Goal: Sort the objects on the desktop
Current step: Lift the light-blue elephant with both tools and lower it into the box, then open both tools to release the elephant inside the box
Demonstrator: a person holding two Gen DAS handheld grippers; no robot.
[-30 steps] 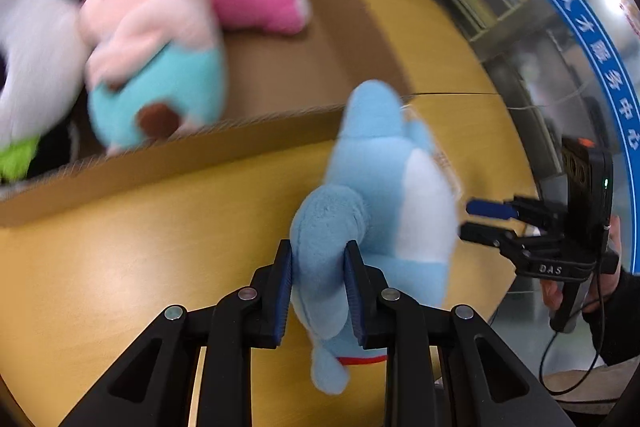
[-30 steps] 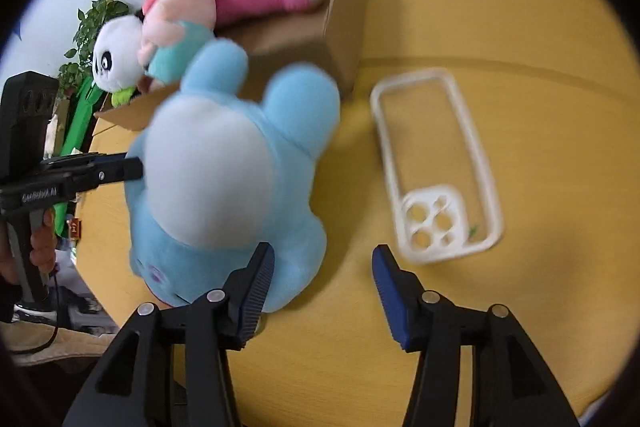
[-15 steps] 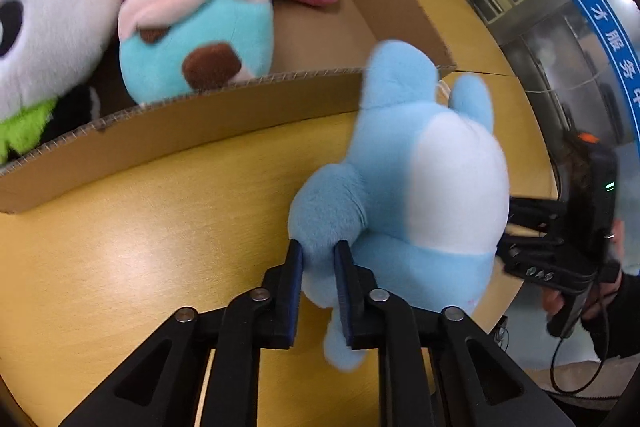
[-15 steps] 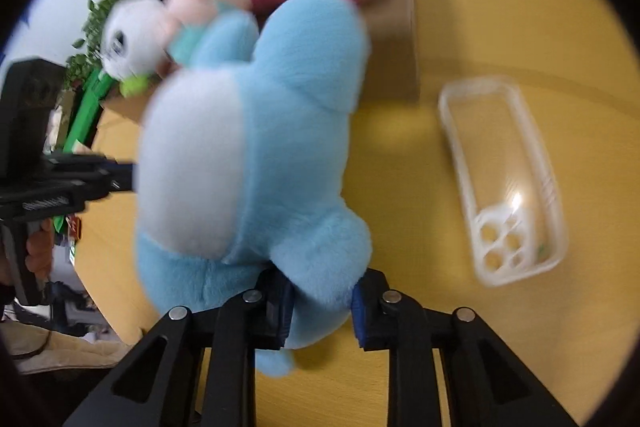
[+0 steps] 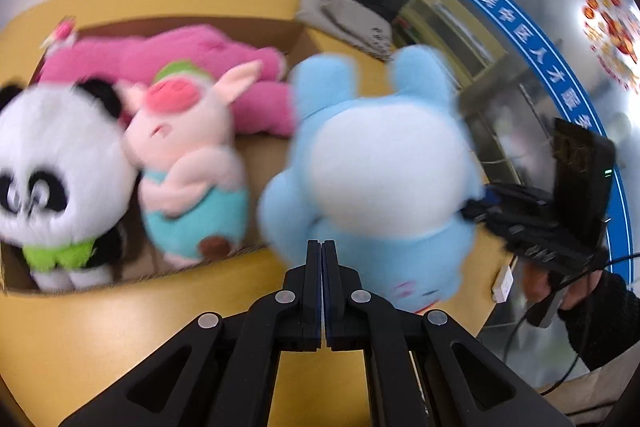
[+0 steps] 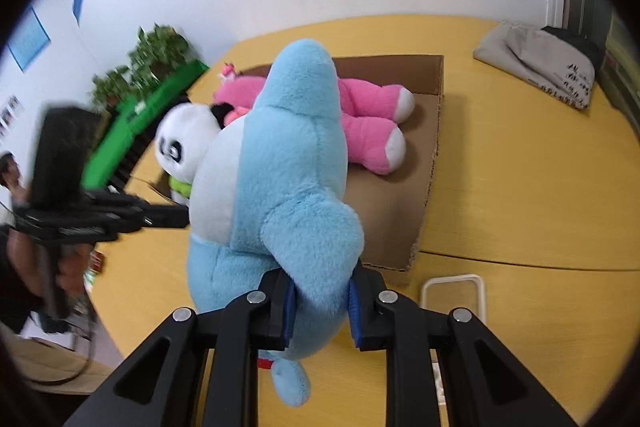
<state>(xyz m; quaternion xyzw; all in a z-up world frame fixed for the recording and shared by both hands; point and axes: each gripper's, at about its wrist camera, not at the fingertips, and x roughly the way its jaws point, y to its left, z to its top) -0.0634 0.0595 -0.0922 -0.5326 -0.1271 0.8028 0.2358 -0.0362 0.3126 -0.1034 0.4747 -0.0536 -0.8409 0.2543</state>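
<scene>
Right gripper [image 6: 322,301] clamps the blue plush [image 6: 280,163] at frame centre, lifted clear of the table [image 6: 520,211]. Left gripper [image 5: 322,259] has let go, jaws pressed together, empty. Beyond, the box [image 6: 434,131] has room right.

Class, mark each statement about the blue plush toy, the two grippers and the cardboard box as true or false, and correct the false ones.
1. The right gripper is clamped on the blue plush toy. True.
2. The left gripper is wide open. False: its fingers are pressed together with no gap.
3. The cardboard box already holds a panda plush. True.
4. The phone case lies inside the box. False: it lies on the yellow table, outside the box.
5. A pink plush lies in the box. True.
</scene>
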